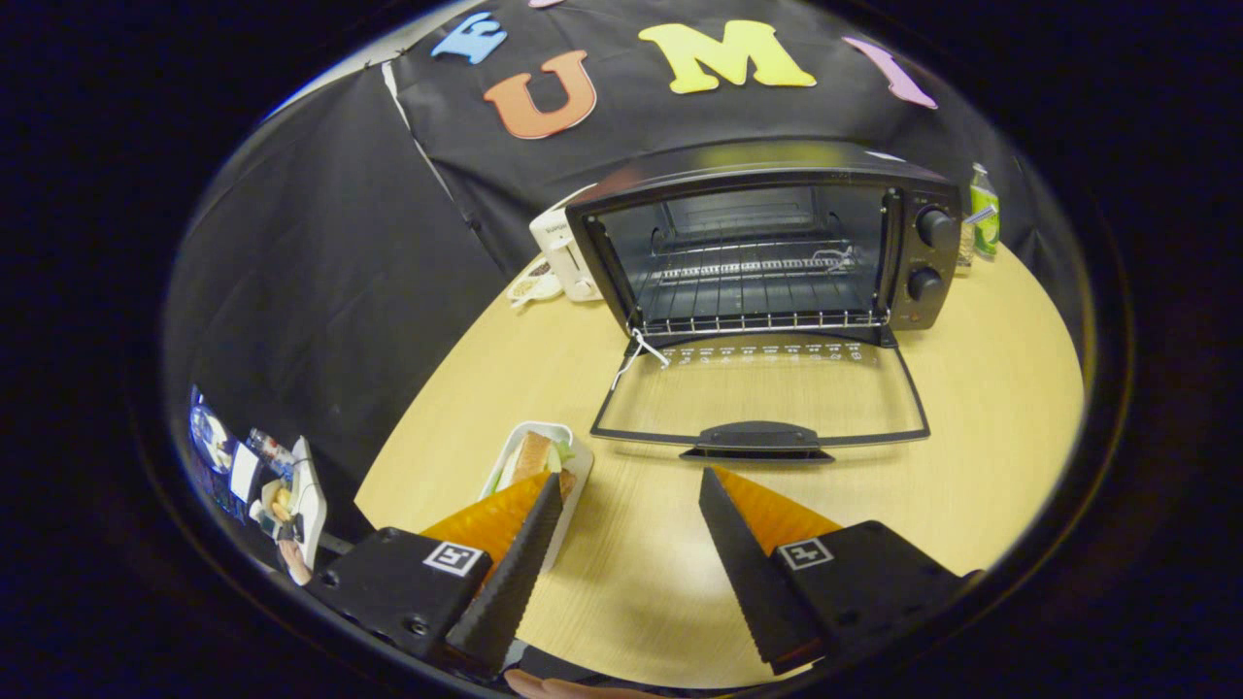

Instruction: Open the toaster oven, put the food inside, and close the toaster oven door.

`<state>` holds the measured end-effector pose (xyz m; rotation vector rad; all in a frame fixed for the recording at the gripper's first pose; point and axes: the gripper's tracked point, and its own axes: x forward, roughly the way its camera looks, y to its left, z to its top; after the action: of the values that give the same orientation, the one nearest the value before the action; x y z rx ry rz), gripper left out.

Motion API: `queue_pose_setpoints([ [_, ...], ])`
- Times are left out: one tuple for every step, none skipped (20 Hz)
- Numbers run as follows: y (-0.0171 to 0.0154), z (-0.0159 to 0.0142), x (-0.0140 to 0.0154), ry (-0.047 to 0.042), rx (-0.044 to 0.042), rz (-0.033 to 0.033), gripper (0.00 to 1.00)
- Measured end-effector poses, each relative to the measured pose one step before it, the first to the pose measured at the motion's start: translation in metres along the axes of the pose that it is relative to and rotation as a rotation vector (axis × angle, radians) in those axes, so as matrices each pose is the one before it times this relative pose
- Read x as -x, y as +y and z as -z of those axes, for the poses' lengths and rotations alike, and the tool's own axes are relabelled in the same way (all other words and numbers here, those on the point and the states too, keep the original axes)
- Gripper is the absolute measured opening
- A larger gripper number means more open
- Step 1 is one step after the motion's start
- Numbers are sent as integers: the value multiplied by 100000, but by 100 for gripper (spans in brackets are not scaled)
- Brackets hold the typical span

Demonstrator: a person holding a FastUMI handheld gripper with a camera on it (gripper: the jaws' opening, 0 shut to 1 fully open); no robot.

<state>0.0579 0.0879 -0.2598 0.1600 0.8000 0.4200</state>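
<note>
Your tool [629, 490] is spread wide with nothing between the fingers, hovering over the table [981, 427] just in front of the toaster oven [767, 233]. The fingertips sit just short of the oven door's handle [757, 439], not touching it.

The toaster oven door [762, 393] is fully dropped open, lying flat toward you off the oven's front. The wire rack [762, 286] inside is bare. Two knobs [930, 254] sit on the oven's right panel, one above the other. A thin white string or tag [636, 354] hangs at the door's left hinge corner.

The food is a sandwich [537, 456] in a white tray [583, 464], on the table to the left of the open door and nearer you than the oven. Your tool's left finger overlaps the tray's near end in view; can't tell if it touches.

A white appliance [561, 252] stands just left of the oven, with a small white dish [533, 288] in front of it. A green bottle [985, 209] stands just right of the oven.
</note>
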Motion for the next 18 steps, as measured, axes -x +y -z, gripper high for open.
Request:
queue_pose_setpoints([
  [591, -211, 232, -1013, -2310, -3135, 94],
  [685, -422, 208, -887, -2940, -3470, 94],
  [718, 14, 78, 588, -2071, -3203, 93],
  [807, 328, 4, 2861, -1181, -4164, 92],
  [584, 576, -24, 3147, -500, -2988, 91],
  [301, 458, -226, 2568, -666, -1669, 90],
  [158, 500, -368, 2708, -612, -1485, 90],
  [150, 316, -425, 1809, -1320, -1401, 90],
  [238, 550, -377, 3261, -1681, -1897, 89],
  [323, 340, -414, 2598, -1896, -2909, 88],
  [681, 282, -169, 2789, -2003, -3809, 87],
  [145, 101, -194, 1664, -1760, -2166, 86],
  [-86, 76, -299, 1503, -1830, -1289, 84],
  [-215, 115, -165, 1377, -1854, -245, 82],
  [-332, 173, -119, 1338, -3342, 356, 77],
  [-185, 70, -143, 1419, -3715, -441, 74],
  [14, -143, -158, 705, -3356, -1211, 70],
  [102, -123, -186, 884, -2543, -1808, 66],
])
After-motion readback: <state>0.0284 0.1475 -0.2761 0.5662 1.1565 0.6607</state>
